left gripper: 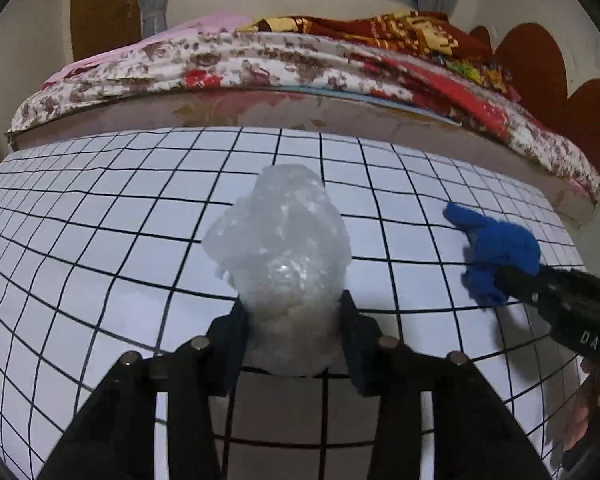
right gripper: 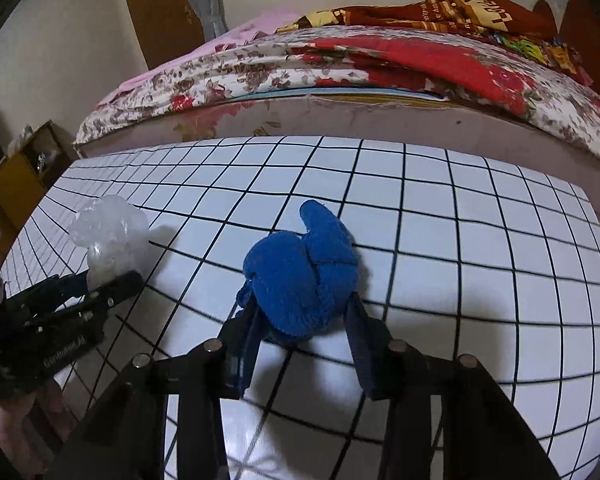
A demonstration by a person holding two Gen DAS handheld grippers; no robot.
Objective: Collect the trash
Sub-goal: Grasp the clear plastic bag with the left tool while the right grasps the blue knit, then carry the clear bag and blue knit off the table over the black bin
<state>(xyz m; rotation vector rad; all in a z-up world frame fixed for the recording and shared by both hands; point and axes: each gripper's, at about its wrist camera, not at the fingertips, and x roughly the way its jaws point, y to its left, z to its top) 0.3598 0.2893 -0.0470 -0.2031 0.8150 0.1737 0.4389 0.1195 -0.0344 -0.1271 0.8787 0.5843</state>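
Left gripper (left gripper: 294, 320): both fingers pressed in on the crumpled clear plastic wad (left gripper: 280, 240), jaws narrowed to its width, so it's a firm pinch low on the bundle while the bulk sticks out ahead of the tips.
Right gripper (right gripper: 302, 320): clamped on the knotted blue knit cloth ball (right gripper: 302, 276), fingers either side of its lower half; the knot's stub end points away toward the bed.
Why held this way: my read is each tool has claimed one piece of trash, gripped near the base so the soft stuff can't squirm out.
Where the trash is: both pieces over the white table with the black grid pattern (left gripper: 100, 220), the plastic wad to the left of the blue ball and apart from it; whether either touches the table I cannot tell.
Beyond the table: a bed with a floral quilt (right gripper: 260, 68) runs along its far edge, a red patterned blanket (right gripper: 440, 8) heaped on top.
Left of the table: a brown wooden shelf unit (right gripper: 24, 168), partly seen.
Bin: none in view, so the drop-off spot is unknown.
In the way: nothing else on the table around the two bundles; the main risk, I'd judge, is the two grippers crowding each other.
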